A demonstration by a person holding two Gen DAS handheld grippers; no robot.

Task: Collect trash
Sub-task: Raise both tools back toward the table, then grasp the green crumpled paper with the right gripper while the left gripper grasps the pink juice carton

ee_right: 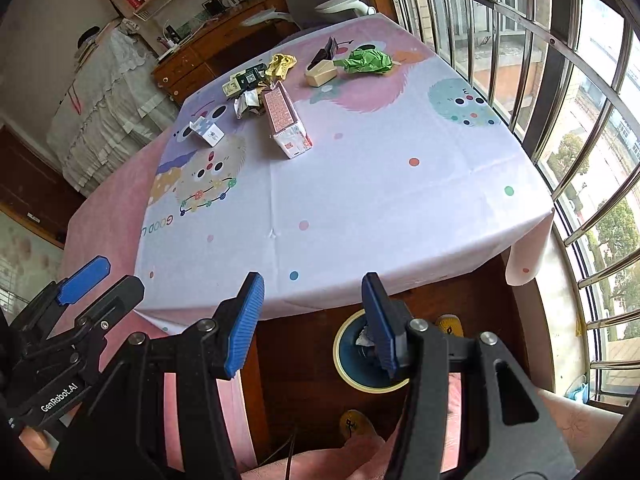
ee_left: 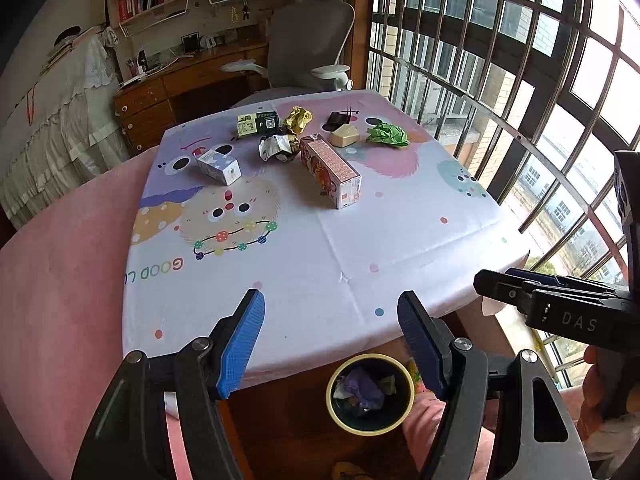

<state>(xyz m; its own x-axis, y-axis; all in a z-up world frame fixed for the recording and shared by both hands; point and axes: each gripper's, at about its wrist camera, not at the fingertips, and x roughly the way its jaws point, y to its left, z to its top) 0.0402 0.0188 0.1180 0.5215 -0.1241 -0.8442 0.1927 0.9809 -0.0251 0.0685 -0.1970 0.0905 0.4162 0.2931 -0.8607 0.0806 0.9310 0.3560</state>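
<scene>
- While you hold both claws over the near table edge, the left gripper (ee_left: 331,334) and right gripper (ee_right: 313,320) stand spread wide and empty, ready for a pick.
- Below that edge sits the trash bin (ee_left: 370,394), partly filled, placed for short drops.
- Beyond the edge, mid-table, lies the long pink carton (ee_left: 331,170); I judge it the easiest reach.
- Farthest from the edge cluster the white box (ee_left: 218,166), crumpled wrappers (ee_left: 278,146) and green paper (ee_left: 387,135).
</scene>
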